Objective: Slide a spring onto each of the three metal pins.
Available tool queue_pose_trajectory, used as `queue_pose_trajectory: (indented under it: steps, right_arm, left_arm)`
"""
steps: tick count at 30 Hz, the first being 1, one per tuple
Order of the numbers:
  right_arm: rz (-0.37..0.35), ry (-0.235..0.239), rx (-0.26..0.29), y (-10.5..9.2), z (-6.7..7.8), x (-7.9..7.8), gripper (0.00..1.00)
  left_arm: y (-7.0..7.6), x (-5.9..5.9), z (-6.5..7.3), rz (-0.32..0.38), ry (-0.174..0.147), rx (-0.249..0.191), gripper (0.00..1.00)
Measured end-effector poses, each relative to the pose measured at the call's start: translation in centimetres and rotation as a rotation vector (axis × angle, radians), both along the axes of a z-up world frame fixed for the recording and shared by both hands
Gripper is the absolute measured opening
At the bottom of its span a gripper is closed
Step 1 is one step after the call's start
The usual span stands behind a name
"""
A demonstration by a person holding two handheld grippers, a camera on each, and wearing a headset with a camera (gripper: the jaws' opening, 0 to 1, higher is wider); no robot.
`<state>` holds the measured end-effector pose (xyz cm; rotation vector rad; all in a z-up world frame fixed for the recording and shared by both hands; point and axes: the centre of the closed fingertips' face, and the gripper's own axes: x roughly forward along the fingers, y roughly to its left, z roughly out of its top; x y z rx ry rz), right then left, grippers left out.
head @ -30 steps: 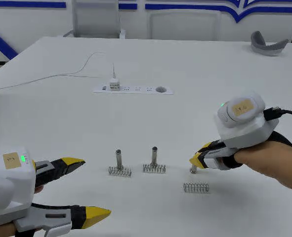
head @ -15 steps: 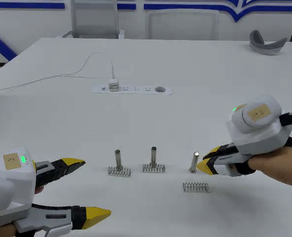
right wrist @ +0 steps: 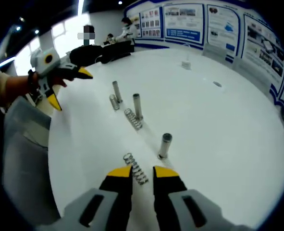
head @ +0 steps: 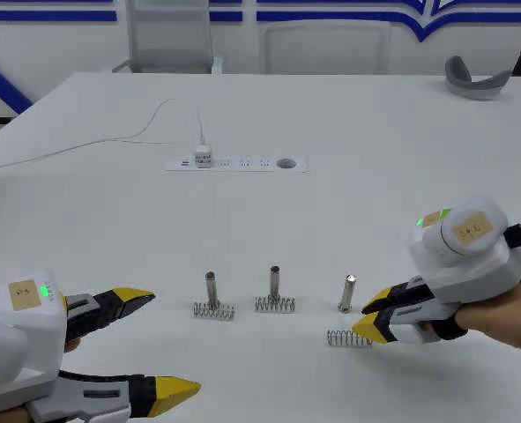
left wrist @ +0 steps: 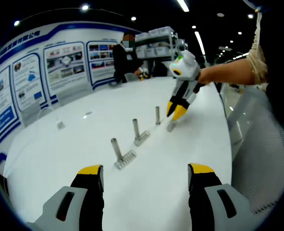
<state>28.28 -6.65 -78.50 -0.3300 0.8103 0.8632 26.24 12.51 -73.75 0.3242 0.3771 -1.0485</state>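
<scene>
Right tool (head: 363, 321), jaws narrowly apart, seemingly straddles a loose spring (head: 346, 337) beside a metal pin (head: 348, 293); left tool (head: 172, 342) gapes wide

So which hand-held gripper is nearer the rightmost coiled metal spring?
Right. The right hand-held gripper is at the coiled metal spring; the left hand-held gripper is far to its left.
</scene>
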Motion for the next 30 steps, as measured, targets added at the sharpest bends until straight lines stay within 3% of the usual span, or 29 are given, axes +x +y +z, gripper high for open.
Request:
queue_pose_trajectory:
  steps: [12,25,30]
  right_arm:
    - [0.082,0.024,-0.051,0.0,-1.6,-0.9,0.17]
    - [0.134,0.018,-0.124,-0.2,-2.1,-1.1,0.15]
    - [0.145,0.019,-0.127,-0.1,-2.1,-1.3,0.13]
  left_arm:
    - [-0.1,-0.3,-0.1,-0.001,0.004,0.0,0.72]
    - [-0.4,-0.6,-0.6,-0.008,0.016,-0.001,0.71]
    - [-1.0,-0.8,-0.7,-0.023,0.019,-0.004,0.71]
